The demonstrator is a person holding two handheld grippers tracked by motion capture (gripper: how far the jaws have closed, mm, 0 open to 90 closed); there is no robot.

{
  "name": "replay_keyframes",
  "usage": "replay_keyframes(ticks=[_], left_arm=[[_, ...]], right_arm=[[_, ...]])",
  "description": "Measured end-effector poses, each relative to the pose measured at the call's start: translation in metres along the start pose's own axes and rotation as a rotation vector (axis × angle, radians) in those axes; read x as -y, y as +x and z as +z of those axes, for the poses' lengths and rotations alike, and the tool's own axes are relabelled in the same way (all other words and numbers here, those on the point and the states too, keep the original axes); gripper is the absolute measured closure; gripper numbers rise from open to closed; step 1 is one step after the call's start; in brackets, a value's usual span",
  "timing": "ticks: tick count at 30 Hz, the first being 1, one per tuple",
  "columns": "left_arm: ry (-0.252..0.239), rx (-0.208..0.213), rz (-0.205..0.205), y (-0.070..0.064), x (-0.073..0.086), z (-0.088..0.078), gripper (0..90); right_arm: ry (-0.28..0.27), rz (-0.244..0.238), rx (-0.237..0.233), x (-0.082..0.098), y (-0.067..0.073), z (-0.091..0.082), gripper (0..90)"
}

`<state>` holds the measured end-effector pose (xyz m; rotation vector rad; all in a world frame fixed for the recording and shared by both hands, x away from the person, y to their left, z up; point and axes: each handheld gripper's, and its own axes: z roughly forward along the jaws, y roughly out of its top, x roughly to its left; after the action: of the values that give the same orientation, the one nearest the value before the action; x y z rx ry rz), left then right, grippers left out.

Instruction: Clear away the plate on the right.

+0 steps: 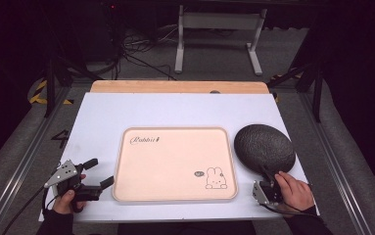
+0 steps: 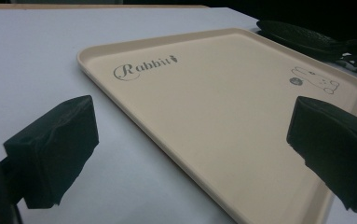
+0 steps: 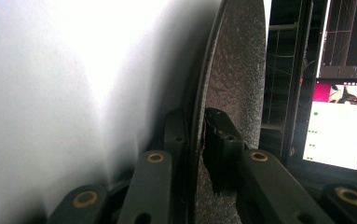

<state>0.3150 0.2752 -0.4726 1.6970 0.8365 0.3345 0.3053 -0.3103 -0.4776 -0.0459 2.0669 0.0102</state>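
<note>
The right gripper (image 1: 268, 182) has its jaws pinching the near rim of the dark oval plate (image 1: 264, 147) at the worktop's right edge; the beige tray (image 1: 175, 164) lies just left; left gripper (image 1: 98, 174) jaws spread

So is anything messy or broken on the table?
Nothing looks broken or spilled. The beige tray lies flat and bare. The dark plate sits beside it on the table's right, its near rim pinched by the right gripper; the left gripper is open.
</note>
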Motion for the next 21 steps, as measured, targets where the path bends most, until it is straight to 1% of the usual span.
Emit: replay_keyframes(ticks=[2, 5, 6, 7, 8, 10, 16, 18, 21], left_arm=[[0.0, 0.0, 0.0, 0.0, 0.0, 0.0, 2.6], [0.0, 0.0, 0.0, 0.0, 0.0, 0.0, 2.6], [-0.003, -0.001, -0.001, 0.0, 0.0, 0.0, 2.6], [-0.002, -0.002, -0.001, 0.0, 0.0, 0.0, 2.6], [-0.002, -0.001, -0.001, 0.0, 0.0, 0.0, 2.6], [-0.003, -0.002, 0.0, 0.0, 0.0, 0.0, 2.6], [-0.003, -0.002, -0.003, 0.0, 0.0, 0.0, 2.6], [-0.003, -0.002, -0.003, 0.0, 0.0, 0.0, 2.6], [-0.002, -0.003, -0.005, 0.0, 0.0, 0.0, 2.6]], right_arm=[[-0.001, 0.009, 0.009, -0.001, 0.0, -0.001, 82.1], [-0.005, 0.0, 0.034, -0.003, -0.004, -0.003, 84.8], [-0.007, 0.013, 0.036, -0.003, -0.006, -0.004, 85.3], [-0.003, 0.028, 0.035, -0.002, -0.007, -0.005, 85.4], [-0.009, 0.024, 0.037, -0.002, -0.008, -0.005, 85.4], [-0.004, 0.015, 0.043, -0.002, -0.009, -0.006, 85.6], [0.0, 0.03, 0.036, 0.001, -0.012, -0.008, 85.2], [-0.003, 0.022, 0.039, 0.001, -0.015, -0.009, 84.3], [-0.014, 0.041, 0.048, 0.001, -0.018, -0.012, 82.9]])
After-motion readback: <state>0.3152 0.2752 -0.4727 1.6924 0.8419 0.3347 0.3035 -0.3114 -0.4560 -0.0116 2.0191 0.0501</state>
